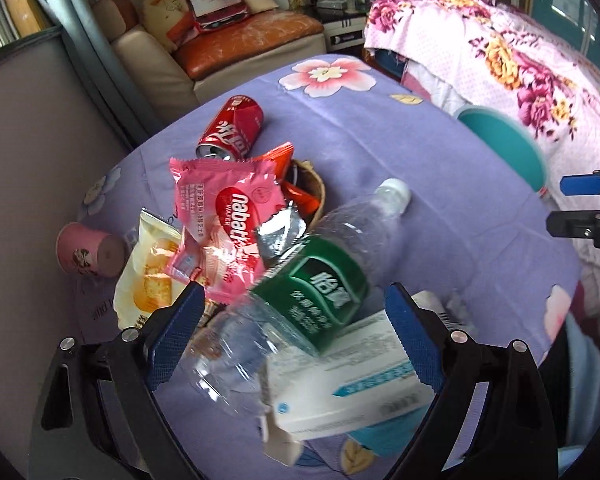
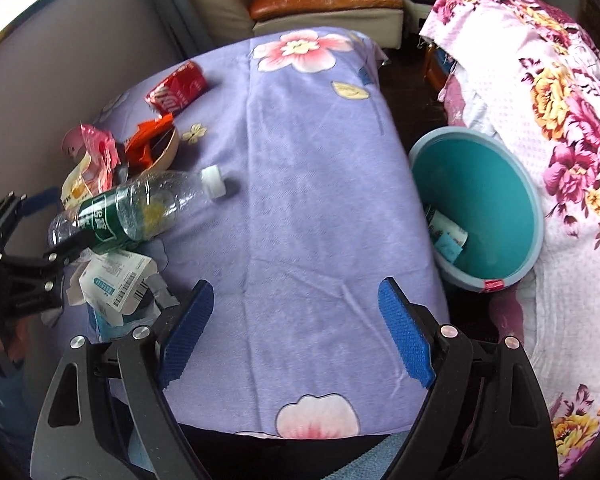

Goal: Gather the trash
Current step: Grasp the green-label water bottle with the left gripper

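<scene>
Left tongs (image 1: 292,316) are spread wide with the water bottle (image 1: 300,280) lying between them, not pinched, cap pointing away, partly over a white carton (image 1: 340,384) whose print is too blurry to read. Right tongs (image 2: 296,328) gape wide over bare worktop (image 2: 308,200); teal bin (image 2: 480,208) off to their right, its bottom half-hidden.

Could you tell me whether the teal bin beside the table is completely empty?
No, the teal bin already holds a few pieces of paper or packaging trash at its bottom.
</scene>
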### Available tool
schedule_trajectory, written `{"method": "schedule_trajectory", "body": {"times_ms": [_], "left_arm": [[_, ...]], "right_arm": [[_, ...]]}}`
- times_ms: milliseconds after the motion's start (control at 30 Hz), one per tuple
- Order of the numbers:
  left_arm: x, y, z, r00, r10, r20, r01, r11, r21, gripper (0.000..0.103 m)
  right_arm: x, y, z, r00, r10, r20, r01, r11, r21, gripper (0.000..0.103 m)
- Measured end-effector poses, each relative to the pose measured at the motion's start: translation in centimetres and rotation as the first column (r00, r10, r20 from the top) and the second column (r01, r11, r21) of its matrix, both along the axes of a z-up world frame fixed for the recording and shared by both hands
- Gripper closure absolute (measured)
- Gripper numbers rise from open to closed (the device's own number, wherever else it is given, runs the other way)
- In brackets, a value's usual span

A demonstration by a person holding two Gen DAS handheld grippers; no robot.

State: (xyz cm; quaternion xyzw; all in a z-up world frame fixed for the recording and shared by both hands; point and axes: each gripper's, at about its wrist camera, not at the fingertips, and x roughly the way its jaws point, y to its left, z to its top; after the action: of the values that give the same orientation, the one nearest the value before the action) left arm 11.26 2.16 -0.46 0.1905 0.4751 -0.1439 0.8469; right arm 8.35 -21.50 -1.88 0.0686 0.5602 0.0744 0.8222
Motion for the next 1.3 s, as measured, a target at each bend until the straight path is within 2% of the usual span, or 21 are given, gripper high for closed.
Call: {"method": "schedule_trajectory", "body": {"times_ms": [200,267,300,367,600,667,800,967,1067,1300], "left_arm": [[0.8,-0.4,-2.8,0.996,-0.063,-0.063,0.065,0.997,0.032,0.011],[0.5,-0.5,-3.5,0.995,-0.074,-0.063,0.077,0.996,0.045,0.011],[0.4,-0.5,-3.8,0.994,-0.083,-0.073,0.086,0.996,0.03,0.012],[0.2,-0.3,-4.1,0.989,-0.097,-0.111,0.095,0.995,-0.02,0.027],[1.5,-0.9,-3.9,0.985,-0.088,-0.15,0.08,0.995,-0.058,0.026],[1.9,-1.4,-3.8,0.984,-0.095,-0.148,0.089,0.995,-0.046,0.025],[3.0,-3.2,-4.8,0.981,-0.112,-0.156,0.116,0.993,0.022,0.022],[4.5,-4.7,-6.4,0.976,-0.109,-0.186,0.115,0.993,0.024,0.025],[4.5,-4.5,-5.8,0.982,-0.092,-0.165,0.089,0.996,-0.029,0.029],[2.8,-1.6,-2.5,0.993,-0.029,-0.117,0.011,0.989,-0.15,0.03]], "right_arm": [[0.2,1.9,-1.3,0.998,0.041,-0.041,-0.041,0.999,0.004,0.023],[0.4,2.2,-1.8,0.997,0.048,-0.052,-0.047,0.999,0.016,0.023],[0.4,2.4,-2.1,0.997,0.052,-0.058,-0.051,0.998,0.021,0.023],[0.6,2.6,-2.6,0.996,0.056,-0.072,-0.055,0.998,0.024,0.023],[1.2,2.0,-3.9,0.994,0.043,-0.098,-0.038,0.998,0.051,0.023],[1.4,1.6,-4.2,0.994,0.039,-0.101,-0.034,0.998,0.058,0.023],[1.8,1.0,-4.7,0.993,0.031,-0.11,-0.024,0.997,0.067,0.023],[2.0,0.3,-5.2,0.993,0.028,-0.116,-0.019,0.997,0.08,0.022],[1.9,0.3,-5.2,0.993,0.039,-0.113,-0.029,0.996,0.09,0.022],[1.8,1.8,-4.2,0.992,0.102,-0.079,-0.096,0.993,0.071,0.023]]}}
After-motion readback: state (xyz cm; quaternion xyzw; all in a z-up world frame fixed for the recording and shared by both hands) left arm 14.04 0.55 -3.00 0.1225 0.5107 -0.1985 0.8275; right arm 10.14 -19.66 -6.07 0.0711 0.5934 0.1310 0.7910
